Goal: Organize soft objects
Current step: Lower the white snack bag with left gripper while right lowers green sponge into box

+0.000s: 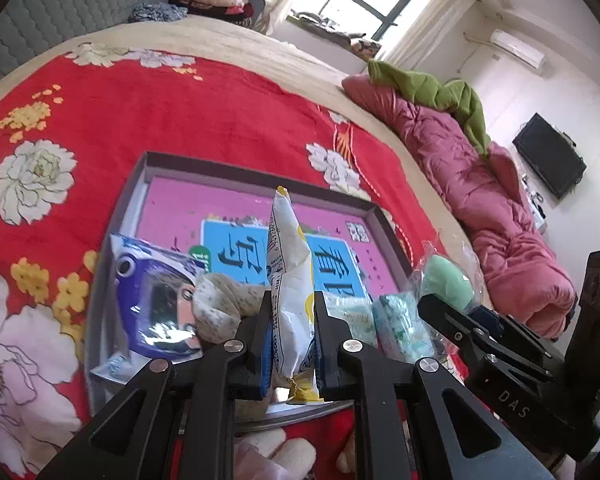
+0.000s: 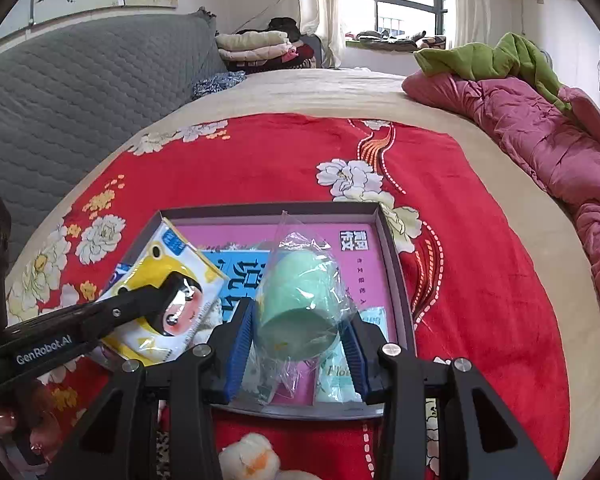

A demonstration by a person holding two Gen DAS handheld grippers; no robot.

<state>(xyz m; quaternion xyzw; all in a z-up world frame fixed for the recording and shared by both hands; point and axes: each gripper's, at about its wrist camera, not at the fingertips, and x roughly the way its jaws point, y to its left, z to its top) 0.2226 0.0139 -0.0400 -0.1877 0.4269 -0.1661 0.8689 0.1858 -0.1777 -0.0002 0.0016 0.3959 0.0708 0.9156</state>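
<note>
My left gripper (image 1: 292, 312) is shut on a yellow-and-white tissue pack (image 1: 292, 280), held upright over the shallow grey box (image 1: 260, 176) with the pink printed bottom. The pack also shows in the right wrist view (image 2: 168, 280). My right gripper (image 2: 300, 332) is shut on a green sponge egg in a clear bag (image 2: 300, 300), held above the box (image 2: 268, 210); it shows in the left wrist view (image 1: 446, 280) too. In the box lie a blue cartoon tissue pack (image 1: 156, 288), a rolled speckled sock (image 1: 220, 300) and pale green tissue packs (image 1: 400, 324).
The box lies on a red floral blanket (image 1: 180, 112) on the bed. A pink quilt (image 1: 480, 200) with a green cloth on it lies along the right side. A grey headboard (image 2: 80, 92) and folded clothes (image 2: 256, 46) stand at the back. A white plush toy (image 2: 248, 456) lies in front of the box.
</note>
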